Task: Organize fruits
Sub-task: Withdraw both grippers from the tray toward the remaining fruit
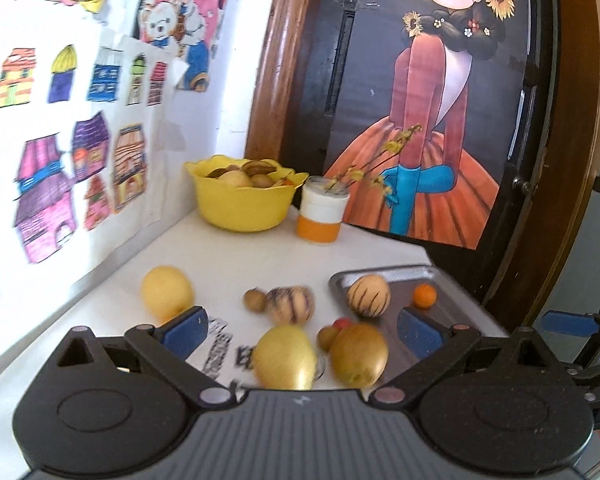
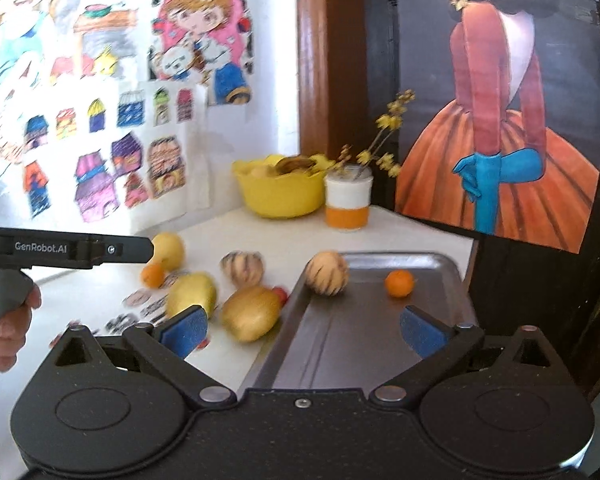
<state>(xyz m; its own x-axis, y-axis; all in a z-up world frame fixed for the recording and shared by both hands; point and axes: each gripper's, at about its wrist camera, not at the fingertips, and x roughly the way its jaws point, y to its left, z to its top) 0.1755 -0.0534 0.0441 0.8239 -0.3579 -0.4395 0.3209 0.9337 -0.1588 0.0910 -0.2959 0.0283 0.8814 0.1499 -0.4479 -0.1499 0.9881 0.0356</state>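
Both grippers gape empty: the left gripper (image 1: 300,330) faces two yellow fruits (image 1: 286,356) just left of the metal tray (image 1: 452,280); the right gripper (image 2: 304,330) hangs above it.

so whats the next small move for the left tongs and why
Probably ease the left tongs forward and down around the yellow fruit lying between their open pads. Both tongs are open and empty; the tray holds only a striped melon and a small orange, while several fruits sit loose on the table.
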